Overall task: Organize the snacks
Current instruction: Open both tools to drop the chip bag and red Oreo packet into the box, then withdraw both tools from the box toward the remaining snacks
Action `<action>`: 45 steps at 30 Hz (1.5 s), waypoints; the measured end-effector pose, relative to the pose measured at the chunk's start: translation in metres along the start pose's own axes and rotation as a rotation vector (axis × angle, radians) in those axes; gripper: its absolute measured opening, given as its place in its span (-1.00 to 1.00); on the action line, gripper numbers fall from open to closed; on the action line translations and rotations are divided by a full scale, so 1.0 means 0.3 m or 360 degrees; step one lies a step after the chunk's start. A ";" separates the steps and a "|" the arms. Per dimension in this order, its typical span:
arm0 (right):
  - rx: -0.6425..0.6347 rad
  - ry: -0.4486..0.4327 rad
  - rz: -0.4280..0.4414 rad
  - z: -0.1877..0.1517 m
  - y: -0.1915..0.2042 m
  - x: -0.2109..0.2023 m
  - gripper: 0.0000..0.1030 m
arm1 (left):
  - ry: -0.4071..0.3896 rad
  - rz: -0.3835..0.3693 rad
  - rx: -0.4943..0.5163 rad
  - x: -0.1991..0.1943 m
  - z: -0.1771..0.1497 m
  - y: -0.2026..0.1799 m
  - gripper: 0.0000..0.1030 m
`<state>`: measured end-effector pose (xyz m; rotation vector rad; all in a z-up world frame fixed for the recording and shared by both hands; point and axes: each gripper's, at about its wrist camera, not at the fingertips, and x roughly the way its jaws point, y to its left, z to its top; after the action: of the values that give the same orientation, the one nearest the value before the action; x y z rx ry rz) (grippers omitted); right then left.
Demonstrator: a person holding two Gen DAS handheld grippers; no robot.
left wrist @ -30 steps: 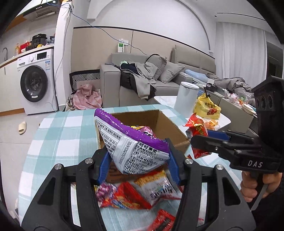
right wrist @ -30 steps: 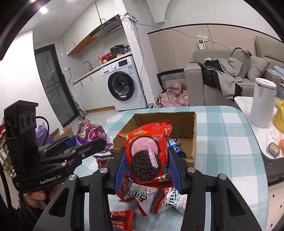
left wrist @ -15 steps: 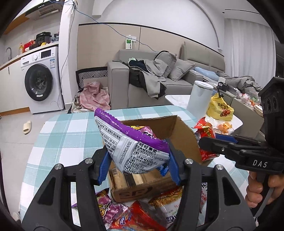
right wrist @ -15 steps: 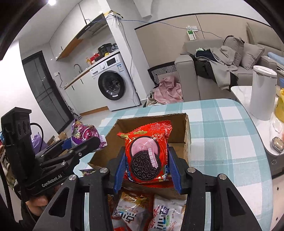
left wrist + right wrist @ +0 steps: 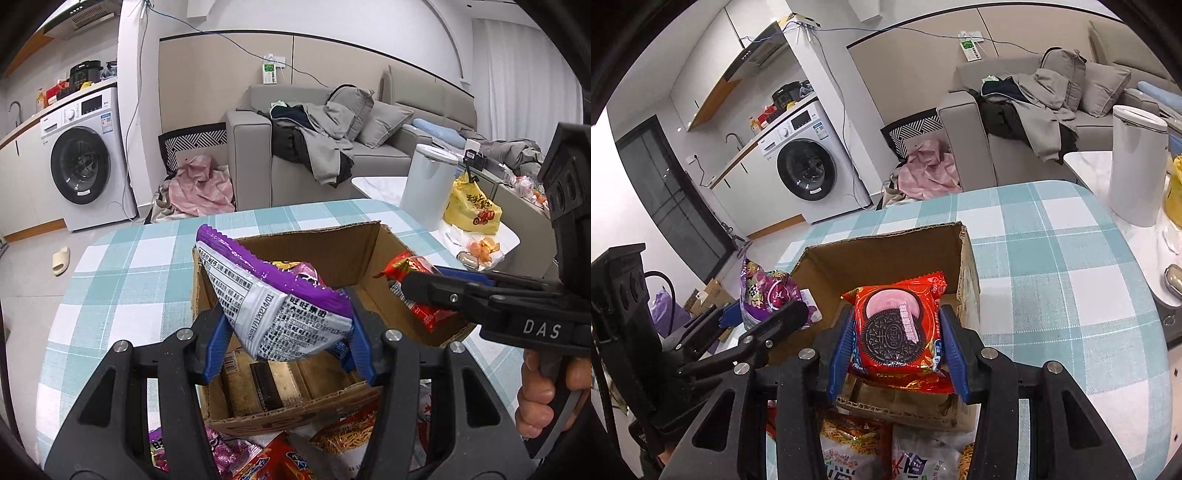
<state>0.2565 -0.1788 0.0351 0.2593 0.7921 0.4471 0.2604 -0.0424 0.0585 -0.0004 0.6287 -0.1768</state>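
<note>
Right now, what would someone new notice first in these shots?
Two snack packets held up over an open cardboard box on the checked tablecloth: the left tongs clamp a purple packet, the right tongs a red Oreo packet. More snack bags lie heaped in front of the box.

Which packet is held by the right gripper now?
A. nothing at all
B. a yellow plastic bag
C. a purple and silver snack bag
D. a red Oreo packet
D: in the right wrist view the right gripper clamps the red Oreo packet between its blue pads, above the cardboard box.
</note>
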 end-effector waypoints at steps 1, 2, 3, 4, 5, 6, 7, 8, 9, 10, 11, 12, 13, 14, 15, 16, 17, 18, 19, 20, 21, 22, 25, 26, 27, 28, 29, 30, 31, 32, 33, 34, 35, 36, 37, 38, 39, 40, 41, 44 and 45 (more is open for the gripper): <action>0.0002 0.0002 -0.0001 0.001 0.000 0.003 -0.11 | 0.0014 0.0003 -0.0002 0.016 -0.001 -0.001 0.02; 0.0001 0.0003 -0.0003 0.003 -0.001 0.007 -0.11 | 0.0027 0.0000 -0.0005 0.026 -0.003 -0.001 0.02; -0.0007 0.0000 -0.0009 0.006 0.001 0.010 -0.11 | 0.0039 -0.0004 -0.0010 0.031 -0.007 0.004 0.02; -0.0011 -0.0002 -0.0014 0.006 0.003 0.011 -0.11 | 0.0051 -0.0006 -0.0017 0.043 -0.011 0.007 0.02; -0.0014 -0.0001 -0.0016 0.007 0.005 0.012 -0.11 | 0.0069 -0.0001 -0.0021 0.059 -0.015 0.008 0.03; -0.0018 0.0003 -0.0019 0.007 0.005 0.016 -0.11 | 0.0077 0.0000 -0.0022 0.064 -0.019 0.007 0.03; -0.0022 0.0007 -0.0021 0.008 0.005 0.018 -0.11 | 0.0087 -0.0002 -0.0027 0.071 -0.024 0.013 0.03; -0.0028 0.0009 -0.0019 0.008 0.005 0.019 -0.11 | 0.0101 -0.0009 -0.0040 0.081 -0.027 0.018 0.03; -0.0034 0.0000 -0.0020 0.006 0.009 0.014 -0.11 | 0.0115 -0.0016 -0.0054 0.089 -0.029 0.024 0.03; -0.0037 -0.0008 -0.0020 0.005 0.009 0.010 -0.09 | 0.0123 -0.0014 -0.0060 0.090 -0.032 0.029 0.04; -0.0039 -0.0019 -0.0015 0.006 0.008 0.005 -0.04 | 0.0128 -0.0015 -0.0064 0.091 -0.035 0.033 0.06; -0.0041 -0.0033 -0.0010 0.005 0.007 -0.006 -0.02 | 0.0128 -0.0020 -0.0059 0.089 -0.038 0.037 0.09; -0.0044 -0.0037 -0.0008 0.006 0.005 -0.011 -0.01 | 0.0121 -0.0024 -0.0051 0.082 -0.043 0.043 0.16; -0.0051 -0.0040 -0.0009 0.005 0.004 -0.019 0.01 | 0.0109 -0.0021 -0.0045 0.076 -0.047 0.046 0.21; -0.0055 -0.0042 -0.0013 0.004 0.001 -0.022 0.02 | 0.0098 -0.0016 -0.0040 0.070 -0.049 0.049 0.32; -0.0063 -0.0047 -0.0016 0.002 0.000 -0.031 0.11 | 0.0092 -0.0010 -0.0039 0.061 -0.053 0.050 0.46; -0.0067 -0.0055 -0.0028 0.000 -0.001 -0.040 0.30 | 0.0083 -0.0006 -0.0042 0.053 -0.055 0.052 0.52; -0.0070 -0.0074 -0.0038 -0.004 -0.002 -0.052 0.37 | 0.0073 -0.0003 -0.0044 0.040 -0.057 0.053 0.58; -0.0073 -0.0085 -0.0037 -0.005 -0.003 -0.060 0.46 | 0.0060 -0.0006 -0.0050 0.030 -0.060 0.058 0.59; -0.0078 -0.0088 -0.0034 -0.008 -0.003 -0.068 0.53 | 0.0060 -0.0004 -0.0056 0.020 -0.063 0.061 0.59; -0.0085 -0.0085 -0.0036 -0.011 -0.002 -0.078 0.57 | 0.0060 -0.0003 -0.0062 0.006 -0.062 0.064 0.61; -0.0089 -0.0088 -0.0040 -0.014 -0.002 -0.085 0.69 | 0.0061 -0.0003 -0.0073 -0.003 -0.066 0.070 0.63; -0.0098 -0.0083 -0.0052 -0.027 0.001 -0.106 0.91 | 0.0065 0.0000 -0.0085 -0.044 -0.076 0.076 0.70; -0.0102 -0.0072 -0.0052 -0.032 0.003 -0.110 0.92 | 0.0064 -0.0002 -0.0087 -0.061 -0.082 0.078 0.72; -0.0106 -0.0071 -0.0051 -0.037 0.005 -0.113 0.93 | 0.0057 -0.0005 -0.0087 -0.077 -0.085 0.078 0.78; -0.0111 -0.0079 -0.0054 -0.044 0.009 -0.121 0.97 | 0.0040 -0.0003 -0.0088 -0.101 -0.091 0.077 0.90; -0.0114 -0.0092 -0.0061 -0.051 0.014 -0.128 0.99 | 0.0025 0.0006 -0.0088 -0.117 -0.096 0.078 0.96; -0.0119 -0.0104 -0.0071 -0.056 0.018 -0.135 0.99 | -0.0002 0.0019 -0.0087 -0.140 -0.105 0.079 0.98; -0.0124 -0.0106 -0.0071 -0.060 0.021 -0.138 0.99 | -0.0017 0.0030 -0.0084 -0.158 -0.110 0.074 0.98; -0.0129 -0.0102 -0.0070 -0.065 0.025 -0.141 0.99 | -0.0018 0.0042 -0.0079 -0.174 -0.118 0.076 0.98; -0.0133 -0.0094 -0.0072 -0.069 0.028 -0.141 0.99 | -0.0016 0.0045 -0.0080 -0.189 -0.124 0.079 0.98; -0.0139 -0.0089 -0.0071 -0.072 0.031 -0.141 0.99 | -0.0013 0.0048 -0.0088 -0.201 -0.129 0.083 0.98; -0.0147 -0.0084 -0.0070 -0.074 0.034 -0.139 0.99 | -0.0009 0.0052 -0.0102 -0.214 -0.138 0.089 0.98; -0.0162 -0.0082 -0.0074 -0.081 0.040 -0.140 0.99 | -0.0007 0.0052 -0.0109 -0.225 -0.145 0.091 0.98; -0.0172 -0.0081 -0.0079 -0.086 0.044 -0.142 0.99 | -0.0004 0.0046 -0.0112 -0.237 -0.152 0.095 0.98; -0.0182 -0.0080 -0.0085 -0.092 0.048 -0.145 0.99 | -0.0004 0.0051 -0.0110 -0.252 -0.161 0.097 0.98; -0.0191 -0.0081 -0.0092 -0.103 0.051 -0.150 0.99 | -0.0005 0.0061 -0.0108 -0.262 -0.168 0.100 0.98; -0.0195 -0.0078 -0.0090 -0.109 0.052 -0.153 0.99 | -0.0009 0.0072 -0.0103 -0.278 -0.176 0.098 0.98; -0.0198 -0.0074 -0.0087 -0.115 0.054 -0.157 0.99 | -0.0015 0.0073 -0.0096 -0.295 -0.185 0.097 0.98; -0.0195 -0.0077 -0.0084 -0.138 0.054 -0.180 0.99 | -0.0015 0.0074 -0.0102 -0.333 -0.215 0.096 0.98; -0.0193 -0.0074 -0.0088 -0.148 0.052 -0.185 0.99 | -0.0014 0.0070 -0.0112 -0.344 -0.225 0.098 0.98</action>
<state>0.1852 -0.1891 0.0457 0.1342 0.7225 0.4337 0.1438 0.0071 0.0625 -0.0550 0.6255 -0.1118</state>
